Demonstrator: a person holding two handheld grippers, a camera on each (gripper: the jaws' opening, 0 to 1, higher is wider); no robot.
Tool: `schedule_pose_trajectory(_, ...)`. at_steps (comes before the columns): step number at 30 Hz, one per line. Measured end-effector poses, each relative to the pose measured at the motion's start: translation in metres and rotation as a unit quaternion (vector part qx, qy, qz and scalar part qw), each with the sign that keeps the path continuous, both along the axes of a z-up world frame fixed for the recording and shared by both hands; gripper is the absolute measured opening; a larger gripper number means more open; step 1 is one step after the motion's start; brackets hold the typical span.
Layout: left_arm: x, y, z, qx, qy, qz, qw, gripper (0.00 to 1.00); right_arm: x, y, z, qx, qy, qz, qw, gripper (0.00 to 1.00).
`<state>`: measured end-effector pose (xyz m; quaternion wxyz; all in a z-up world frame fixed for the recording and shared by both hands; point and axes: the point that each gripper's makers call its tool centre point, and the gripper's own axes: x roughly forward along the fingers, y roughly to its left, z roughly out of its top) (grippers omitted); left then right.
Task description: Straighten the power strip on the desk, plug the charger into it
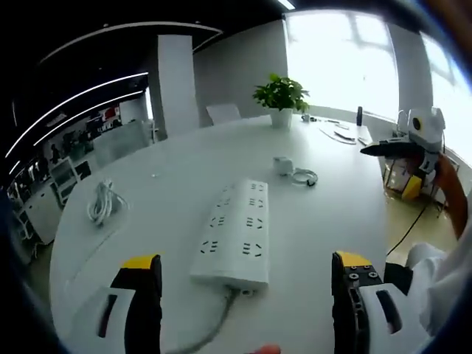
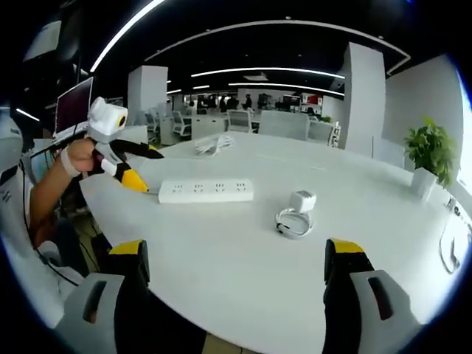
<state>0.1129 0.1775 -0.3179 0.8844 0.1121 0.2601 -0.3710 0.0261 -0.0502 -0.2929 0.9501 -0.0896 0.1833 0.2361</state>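
Observation:
A white power strip (image 1: pixel 236 232) lies flat on the round white table (image 1: pixel 169 158), lengthwise just ahead of my left gripper (image 1: pixel 247 295). That gripper is open and holds nothing. The strip's grey cord (image 1: pixel 217 324) runs from its near end between the jaws. Beyond the strip sits the white charger (image 1: pixel 282 165) with its coiled cable (image 1: pixel 304 177). In the right gripper view the power strip (image 2: pixel 206 190) lies crosswise, and the charger (image 2: pixel 302 200) and its coil (image 2: pixel 293 223) are nearer. My right gripper (image 2: pixel 236 295) stands open and empty over the table's edge.
A potted plant (image 1: pixel 280 96) stands at the far side of the table, beside papers and a dark bottle (image 1: pixel 359 116). A second coiled white cable (image 1: pixel 103 203) lies at the left. A hand holds the left gripper (image 2: pixel 147 168) by the strip's end. Office desks and chairs stand behind.

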Motion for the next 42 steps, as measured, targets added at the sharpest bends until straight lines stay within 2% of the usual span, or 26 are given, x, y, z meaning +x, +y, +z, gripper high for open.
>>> schedule_pose_trajectory(10,0.010,-0.002,-0.004,0.012,0.003,-0.006,0.9999,0.96,0.003,0.002,-0.005,0.007,0.006,0.003,0.9999,0.97)
schedule_pose_trajectory(30,0.039,-0.018,-0.029,0.031,0.023,-0.024,0.9990,0.96,0.003,0.006,-0.017,0.014,0.018,0.010,0.9997,0.96)
schedule_pose_trajectory(42,0.054,-0.023,-0.045,0.027,0.048,-0.027,0.9981,0.96,0.004,0.010,-0.023,0.008,0.025,0.018,0.9995,0.96)
